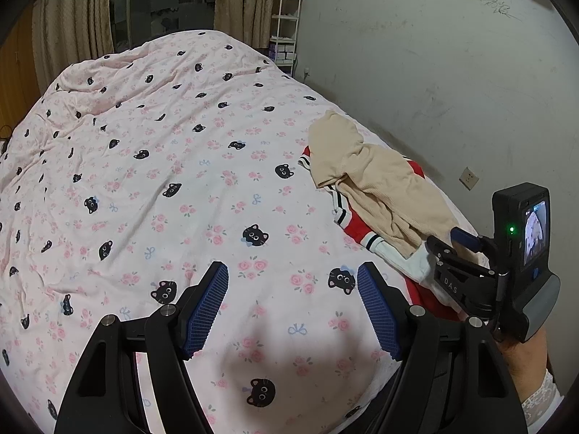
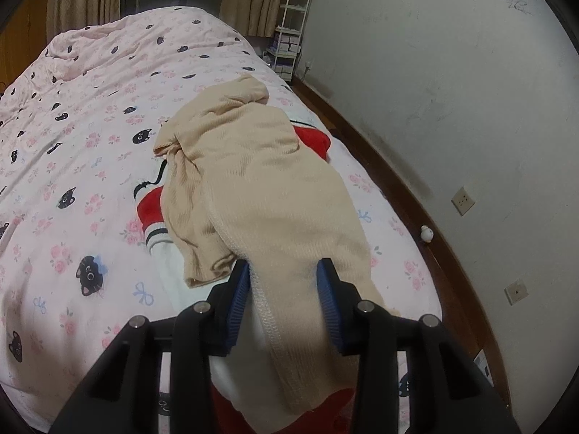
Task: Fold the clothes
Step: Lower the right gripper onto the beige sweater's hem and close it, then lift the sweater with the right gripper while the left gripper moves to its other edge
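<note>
- On the black body of the right tongs (image 1: 439, 249), seen from the left wrist view, the raised letters "DAS" can be read; a small screen and a green light are on the camera unit behind it.
- High on the white wall (image 1: 452, 72) there is dark handwritten scribble, too faint to read.
- The beige knit garment (image 2: 253, 188) lies on the right part of the bed, over the pink bedcover (image 1: 163, 181) with black cat faces and roses.
- Its long axis runs from the near edge of the bed away toward the far end, and a little to the left; the bunched far end points to the curtains (image 2: 253, 0) and the white shelf rack (image 2: 293, 25).
- It lies on top of a red and white garment (image 2: 152, 213) with dark stripes, which shows at both sides of it.
- The right tongs (image 2: 284, 289) stand at a middle width, with the near stitched end of the beige garment between the blue pads; if the pads already press the cloth I cannot tell.
- The left tongs (image 1: 293, 311) are wide apart and hold nothing; they hover over the bare bedcover, to the left of the clothes.
- A hand (image 1: 524, 358) with a white lace sleeve holds the right tool.
</note>
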### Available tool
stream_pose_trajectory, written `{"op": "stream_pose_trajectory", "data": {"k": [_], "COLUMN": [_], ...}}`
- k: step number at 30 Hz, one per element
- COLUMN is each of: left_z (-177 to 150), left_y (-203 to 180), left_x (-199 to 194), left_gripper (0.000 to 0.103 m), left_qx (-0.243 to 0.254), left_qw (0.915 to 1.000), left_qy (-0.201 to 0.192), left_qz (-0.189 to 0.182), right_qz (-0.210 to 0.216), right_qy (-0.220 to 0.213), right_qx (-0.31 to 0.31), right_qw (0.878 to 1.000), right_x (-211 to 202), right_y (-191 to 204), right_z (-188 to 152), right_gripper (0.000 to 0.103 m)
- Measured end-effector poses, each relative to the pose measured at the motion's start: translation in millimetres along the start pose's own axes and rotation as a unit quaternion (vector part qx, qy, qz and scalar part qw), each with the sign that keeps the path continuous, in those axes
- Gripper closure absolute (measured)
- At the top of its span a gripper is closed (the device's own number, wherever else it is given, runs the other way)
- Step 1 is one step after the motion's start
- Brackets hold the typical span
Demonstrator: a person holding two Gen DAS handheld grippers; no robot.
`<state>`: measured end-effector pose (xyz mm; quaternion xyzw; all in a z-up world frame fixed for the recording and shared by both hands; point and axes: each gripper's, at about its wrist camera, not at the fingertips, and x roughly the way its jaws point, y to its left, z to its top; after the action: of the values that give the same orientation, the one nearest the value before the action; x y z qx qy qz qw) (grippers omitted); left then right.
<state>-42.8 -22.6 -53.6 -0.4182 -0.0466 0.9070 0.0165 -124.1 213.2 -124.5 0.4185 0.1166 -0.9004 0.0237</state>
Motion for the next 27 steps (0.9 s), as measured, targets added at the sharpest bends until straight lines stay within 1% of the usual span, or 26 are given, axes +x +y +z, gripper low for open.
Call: {"op": "stream_pose_trajectory", "data": {"k": [2, 3, 4, 5, 6, 8, 13, 19, 22, 27], "left_z": [-0.5, -0.5, -0.2, -0.1, 0.1, 0.2, 0.8, 9.5, 20.6, 31.7], "left_y": [0.4, 0.4, 0.3, -0.1, -0.1, 0.0, -1.0, -2.9, -3.5, -8.3], "left_x": [-0.1, -0.3, -1.0, -1.0, -0.7, 0.3, 5.8, 21.1, 38.4, 74.5], "left_gripper": [0.034, 0.034, 0.034, 0.034, 0.034, 0.034, 0.034, 0.034, 0.034, 0.034], "left_qx": [-0.001, -0.001, -0.001, -0.001, -0.001, 0.000, 0.002, 0.011, 0.019, 0.062], "left_qw": [1.0000, 1.0000, 1.0000, 1.0000, 1.0000, 1.0000, 1.0000, 0.9999, 0.9995, 0.9967], "left_qy": [0.001, 0.001, 0.000, -0.001, 0.000, 0.001, 0.006, 0.012, 0.022, 0.049], "left_qz": [0.000, 0.000, 0.001, 0.001, 0.002, 0.003, 0.001, -0.001, -0.010, 0.018], "right_qz": [0.002, 0.006, 0.010, 0.015, 0.021, 0.025, 0.034, 0.050, 0.063, 0.093], "right_qy": [-0.002, -0.002, -0.001, 0.001, 0.004, 0.003, -0.002, -0.025, -0.030, -0.036], "right_qx": [-0.005, -0.006, -0.005, -0.001, 0.004, 0.008, 0.012, 0.004, 0.003, -0.001], "right_qw": [1.000, 1.000, 1.000, 1.000, 1.000, 1.000, 0.999, 0.998, 0.998, 0.995], "right_x": [-1.2, -1.2, -0.7, -0.1, 0.5, 1.1, -1.6, -25.1, -38.5, -64.9], "right_y": [2.0, 2.8, 3.1, 2.1, 0.8, -1.1, -4.3, -2.8, -2.8, -0.3], "right_z": [0.8, 0.8, 0.9, 0.6, 0.1, -0.5, -1.0, -1.6, -3.7, -13.6], "right_gripper": [0.064, 0.066, 0.078, 0.092, 0.095, 0.097, 0.098, 0.098, 0.098, 0.098]}}
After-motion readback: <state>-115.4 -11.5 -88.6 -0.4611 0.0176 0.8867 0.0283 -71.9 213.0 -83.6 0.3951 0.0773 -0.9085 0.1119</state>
